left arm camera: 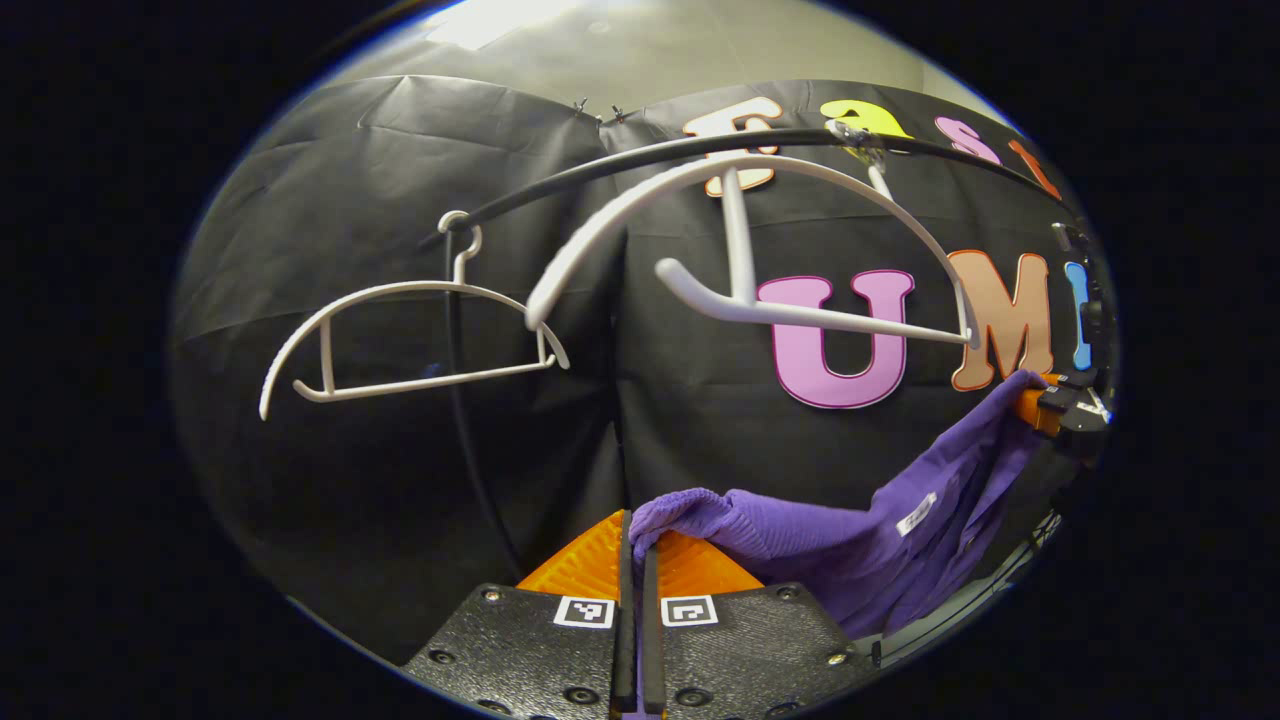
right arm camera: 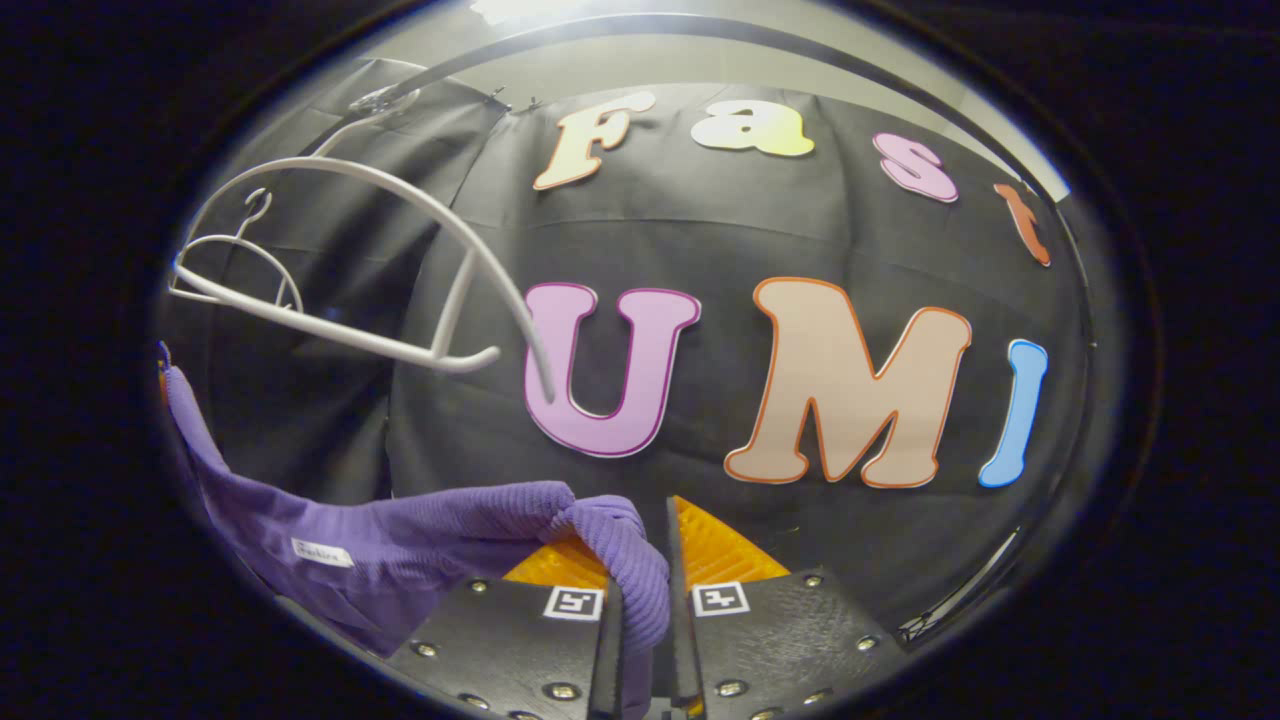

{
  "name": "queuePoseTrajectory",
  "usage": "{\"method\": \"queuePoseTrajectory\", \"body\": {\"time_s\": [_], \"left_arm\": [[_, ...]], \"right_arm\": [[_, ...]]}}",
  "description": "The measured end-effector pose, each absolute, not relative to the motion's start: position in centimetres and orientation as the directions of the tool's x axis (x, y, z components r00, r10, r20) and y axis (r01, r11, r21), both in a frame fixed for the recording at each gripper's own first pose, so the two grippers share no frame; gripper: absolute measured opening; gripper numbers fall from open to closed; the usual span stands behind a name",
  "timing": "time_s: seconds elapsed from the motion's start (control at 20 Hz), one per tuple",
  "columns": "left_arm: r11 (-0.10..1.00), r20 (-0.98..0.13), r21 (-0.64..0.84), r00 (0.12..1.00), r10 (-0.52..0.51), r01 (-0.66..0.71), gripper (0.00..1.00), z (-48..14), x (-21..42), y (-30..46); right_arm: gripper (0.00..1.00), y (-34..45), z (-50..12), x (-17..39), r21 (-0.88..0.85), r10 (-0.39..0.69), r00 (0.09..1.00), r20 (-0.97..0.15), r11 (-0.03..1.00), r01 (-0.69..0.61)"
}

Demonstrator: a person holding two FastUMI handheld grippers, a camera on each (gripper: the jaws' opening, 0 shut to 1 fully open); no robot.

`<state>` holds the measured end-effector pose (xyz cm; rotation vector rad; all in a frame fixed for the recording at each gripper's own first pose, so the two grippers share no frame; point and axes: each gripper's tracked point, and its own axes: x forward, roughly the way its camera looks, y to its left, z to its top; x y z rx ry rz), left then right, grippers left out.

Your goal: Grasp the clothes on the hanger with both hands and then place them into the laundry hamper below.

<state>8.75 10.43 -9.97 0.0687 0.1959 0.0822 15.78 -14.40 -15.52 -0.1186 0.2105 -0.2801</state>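
Left gripper [left arm camera: 636, 545], bottom centre of the left gripper view: my fingers are clenched on one end of the purple shirt [left arm camera: 830, 545], fabric bunched over the right fingertip at the nip. From there the shirt sags toward the lower right, then climbs to the right edge of the frame, where my right gripper [left arm camera: 1050, 405] pinches its other end. A small white tag [left arm camera: 915, 513] shows on the cloth mid-span. Above, a dark rail [left arm camera: 640, 160] arcs across the upper frame with two white hangers on it, both bare: the near hanger [left arm camera: 740, 240] upper centre, the far hanger [left arm camera: 400, 340] at left. Right gripper view: right gripper [right arm camera: 645, 560] at bottom centre, fingers clamped on a thick fold of shirt [right arm camera: 420, 525] that wraps over the left finger and drops into the gap. The shirt runs left along the bottom and rises up the left edge of the frame; tag [right arm camera: 322, 552] visible lower left. Near hanger [right arm camera: 370, 260] sits upper left, clear of the cloth, far hanger [right arm camera: 240, 265] small behind it. Shirt is off both hangers, strung slack between my two grippers, below hanger level.
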Motion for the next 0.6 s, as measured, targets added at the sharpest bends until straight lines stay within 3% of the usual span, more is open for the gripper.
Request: {"method": "queuePoseTrajectory", "body": {"time_s": [0.6], "left_arm": [[0.989,-0.266,0.002,0.953,-0.141,0.147,0.03,-14.2,9.2,2.0]], "right_arm": [[0.18,-4.6,-18.7,13.9,-0.049,-0.087,0.955,-0.284,0.996,0.076]]}}
